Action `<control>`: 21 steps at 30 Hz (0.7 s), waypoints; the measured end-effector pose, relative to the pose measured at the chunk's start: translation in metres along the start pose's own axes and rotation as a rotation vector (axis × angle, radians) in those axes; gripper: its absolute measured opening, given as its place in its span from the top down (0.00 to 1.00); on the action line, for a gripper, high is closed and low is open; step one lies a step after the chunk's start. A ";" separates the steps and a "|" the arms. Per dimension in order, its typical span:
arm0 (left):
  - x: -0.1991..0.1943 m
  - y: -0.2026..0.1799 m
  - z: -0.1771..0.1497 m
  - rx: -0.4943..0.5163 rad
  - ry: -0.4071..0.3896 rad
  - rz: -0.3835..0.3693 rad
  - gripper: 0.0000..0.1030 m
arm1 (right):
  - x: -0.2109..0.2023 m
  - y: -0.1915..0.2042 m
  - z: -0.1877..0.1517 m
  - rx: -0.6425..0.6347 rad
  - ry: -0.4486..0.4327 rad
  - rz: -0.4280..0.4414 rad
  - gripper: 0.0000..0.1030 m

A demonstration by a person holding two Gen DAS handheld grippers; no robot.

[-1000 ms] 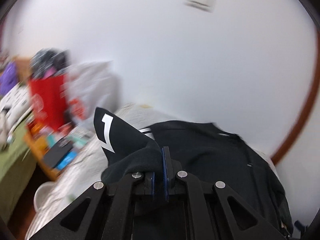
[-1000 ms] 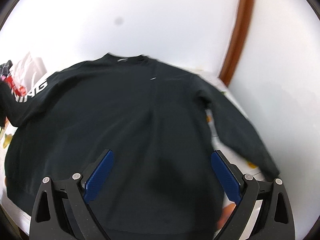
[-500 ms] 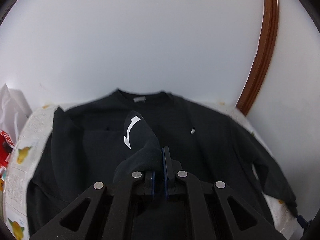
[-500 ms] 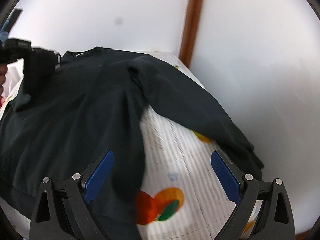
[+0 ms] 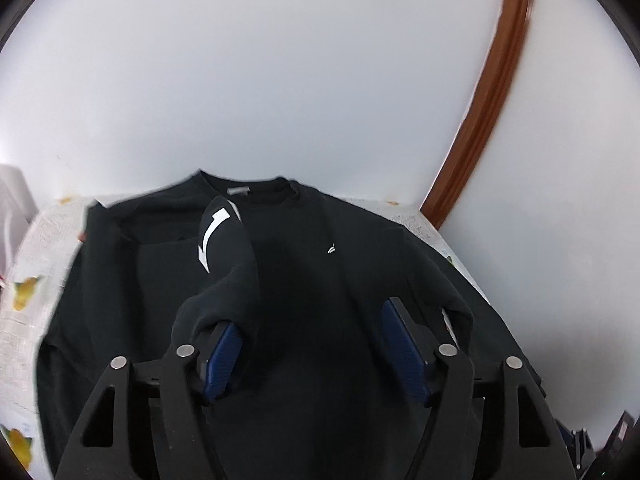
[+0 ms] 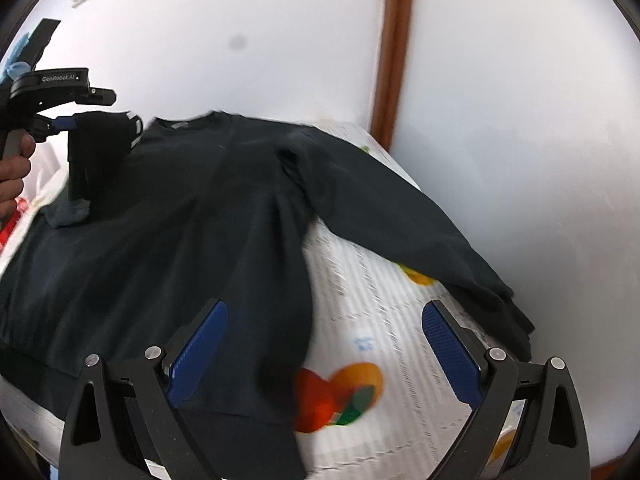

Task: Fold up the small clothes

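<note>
A black sweatshirt [image 5: 328, 300] lies flat, front up, on a fruit-print bed sheet [image 6: 380, 320], collar toward the wall. Its left sleeve [image 5: 224, 248], marked with a white arrow, is folded in over the chest. My left gripper [image 5: 310, 316] hovers above the chest with its jaws opening. The cuff still drapes over the left finger, and the pads no longer pinch it. The right wrist view shows that gripper [image 6: 80, 120] with the sleeve [image 6: 96, 152] hanging off it. My right gripper [image 6: 324, 308] is open over the sweatshirt's right side edge and the sheet. The right sleeve [image 6: 400, 224] lies stretched out.
A white wall rises right behind the bed. A brown door frame [image 5: 488, 92] runs up at the right. A person's hand [image 6: 12, 176] holds the left gripper's handle. Something white [image 5: 8, 204] and something red [image 6: 8, 228] sit past the bed's left edge.
The left gripper swung the sleeve from the left side in over the chest, then its shut jaws spread apart. The right gripper shifted rightward, from over the body to its right edge.
</note>
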State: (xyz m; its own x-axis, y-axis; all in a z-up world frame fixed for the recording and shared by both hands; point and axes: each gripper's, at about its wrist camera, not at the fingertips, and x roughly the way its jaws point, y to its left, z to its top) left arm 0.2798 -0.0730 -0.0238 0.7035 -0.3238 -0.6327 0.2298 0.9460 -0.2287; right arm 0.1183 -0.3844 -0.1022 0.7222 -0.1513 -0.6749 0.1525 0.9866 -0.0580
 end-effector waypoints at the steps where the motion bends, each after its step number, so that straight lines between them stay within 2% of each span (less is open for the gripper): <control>1: -0.006 -0.004 0.001 0.007 -0.011 0.008 0.29 | -0.003 0.006 0.003 -0.002 -0.005 0.008 0.06; 5: -0.035 0.020 -0.004 -0.033 -0.022 -0.017 0.25 | -0.023 0.034 0.016 -0.016 -0.053 0.019 0.06; 7: -0.050 0.038 -0.009 -0.062 -0.041 -0.027 0.16 | -0.028 0.048 0.023 -0.024 -0.064 0.037 0.06; 13: -0.086 0.084 -0.032 -0.047 -0.056 0.031 0.10 | -0.041 0.100 0.042 -0.082 -0.089 0.097 0.06; 17: -0.093 0.128 -0.059 -0.087 -0.013 0.103 0.10 | -0.040 0.142 0.051 -0.157 -0.102 0.147 0.06; 21: -0.097 0.169 -0.097 -0.145 0.047 0.173 0.10 | -0.019 0.193 0.062 -0.269 -0.108 0.182 0.08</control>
State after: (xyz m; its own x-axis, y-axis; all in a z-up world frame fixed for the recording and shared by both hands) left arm 0.1851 0.1168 -0.0726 0.6913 -0.1602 -0.7046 0.0064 0.9764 -0.2157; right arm 0.1760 -0.1945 -0.0553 0.7908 0.0376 -0.6110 -0.1586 0.9766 -0.1452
